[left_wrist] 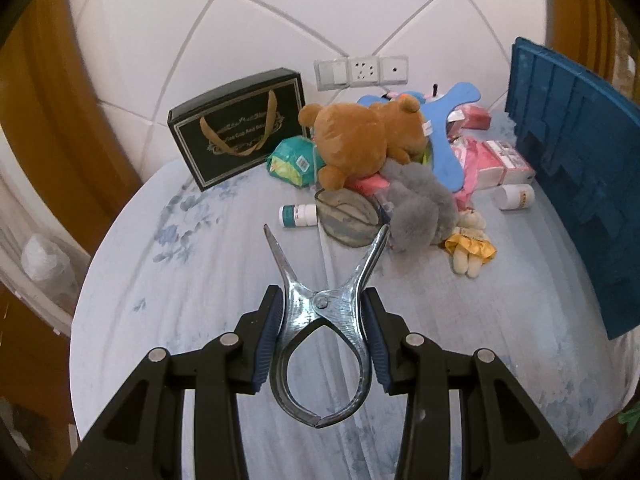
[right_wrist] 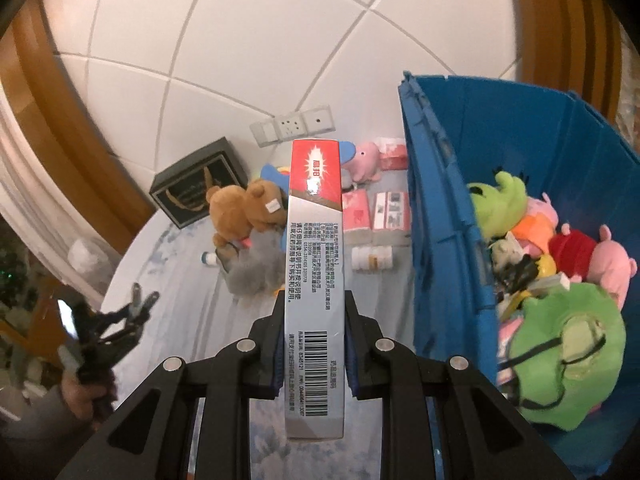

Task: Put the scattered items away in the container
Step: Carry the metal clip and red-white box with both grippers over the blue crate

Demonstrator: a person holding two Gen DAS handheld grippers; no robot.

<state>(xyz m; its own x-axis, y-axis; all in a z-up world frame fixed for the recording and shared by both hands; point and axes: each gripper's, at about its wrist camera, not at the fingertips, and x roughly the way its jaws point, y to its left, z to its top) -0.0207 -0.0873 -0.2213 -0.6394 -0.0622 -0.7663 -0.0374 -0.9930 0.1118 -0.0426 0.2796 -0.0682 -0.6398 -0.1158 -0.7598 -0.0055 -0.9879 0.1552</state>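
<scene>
While a good share of soft toys already sits inside the blue container [right_wrist: 444, 208], the job looks roughly half done. Right gripper [right_wrist: 314, 344] is clamped tight on a long medicine box [right_wrist: 316, 264], held on edge above the tabletop [right_wrist: 192, 304], the container at its 3 o'clock. Left gripper [left_wrist: 322, 336] is partly closed, pads squeezing the handles of a metal clamp [left_wrist: 324, 312] so its tips splay. Left to clear, at 12 o'clock of the left gripper: brown bear [left_wrist: 360, 140], grey plush [left_wrist: 420, 208], two pill bottles [left_wrist: 298, 215], tissue packs [left_wrist: 506, 162], small doll [left_wrist: 468, 248], blue flat toy [left_wrist: 444, 128]. Black gift box [left_wrist: 236, 126] stands at 11 o'clock; whether it counts as clutter, cannot say.
</scene>
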